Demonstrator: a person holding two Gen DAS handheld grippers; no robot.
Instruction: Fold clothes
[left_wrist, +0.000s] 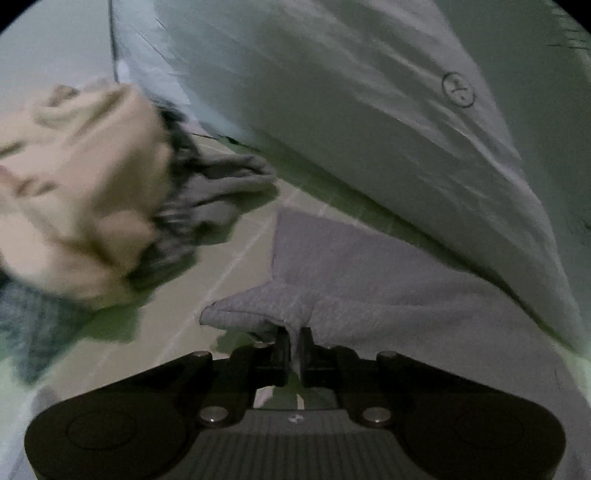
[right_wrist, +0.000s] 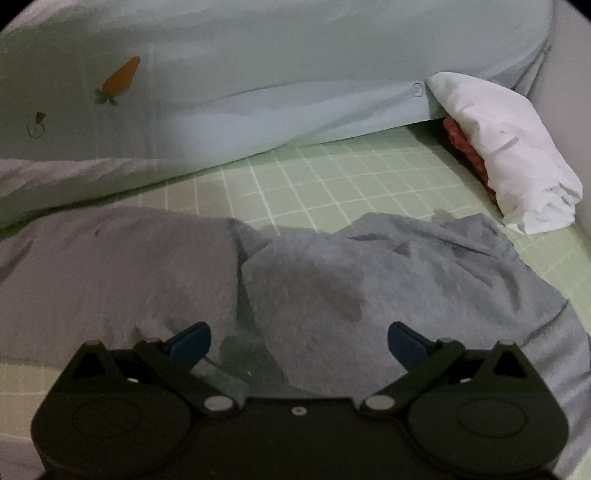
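A grey garment (left_wrist: 369, 280) lies on a green checked bed sheet (left_wrist: 207, 266). My left gripper (left_wrist: 294, 332) is shut on a pinched fold at the garment's edge, lifting it slightly. In the right wrist view the same grey garment (right_wrist: 332, 277) lies rumpled across the sheet (right_wrist: 332, 177). My right gripper (right_wrist: 299, 339) is open, its blue-tipped fingers (right_wrist: 192, 341) spread wide just above the cloth, holding nothing.
A pile of clothes, beige (left_wrist: 81, 192) over dark grey (left_wrist: 221, 188), lies at the left. A pale quilt (left_wrist: 369, 110) with a carrot print (right_wrist: 120, 79) runs along the far side. A white pillow (right_wrist: 506, 147) over something red (right_wrist: 461, 144) sits at the right.
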